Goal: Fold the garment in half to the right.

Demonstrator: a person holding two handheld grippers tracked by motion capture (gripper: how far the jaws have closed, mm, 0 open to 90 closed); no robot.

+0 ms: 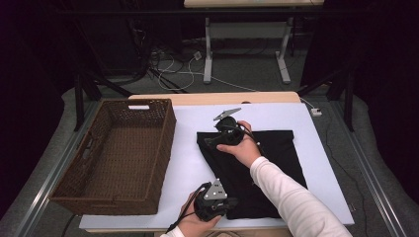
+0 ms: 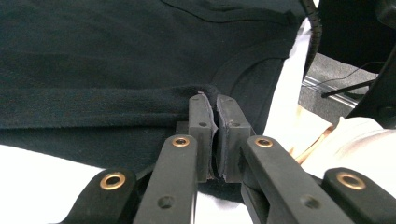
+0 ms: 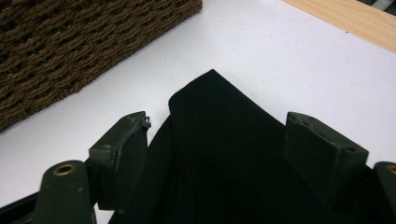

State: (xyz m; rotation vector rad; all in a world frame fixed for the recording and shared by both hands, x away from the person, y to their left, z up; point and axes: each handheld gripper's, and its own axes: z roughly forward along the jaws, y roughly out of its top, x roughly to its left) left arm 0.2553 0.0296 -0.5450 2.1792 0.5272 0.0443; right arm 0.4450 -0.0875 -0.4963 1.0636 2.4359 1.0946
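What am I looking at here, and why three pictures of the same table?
A person stands at a table with a hand-held gripper in each hand. The high view looks down from above; each of the other two comes from a camera riding on one gripper, looking along its black jaws. On the white surface lie a black garment and a brown wicker basket. The left gripper is shut on the garment's edge. The right gripper has open jaws astride a corner of the cloth, not pressing it.

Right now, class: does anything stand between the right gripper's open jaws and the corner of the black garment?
Nothing visible does. The right gripper has its jaws on either side of the black garment corner, with no other object between them.
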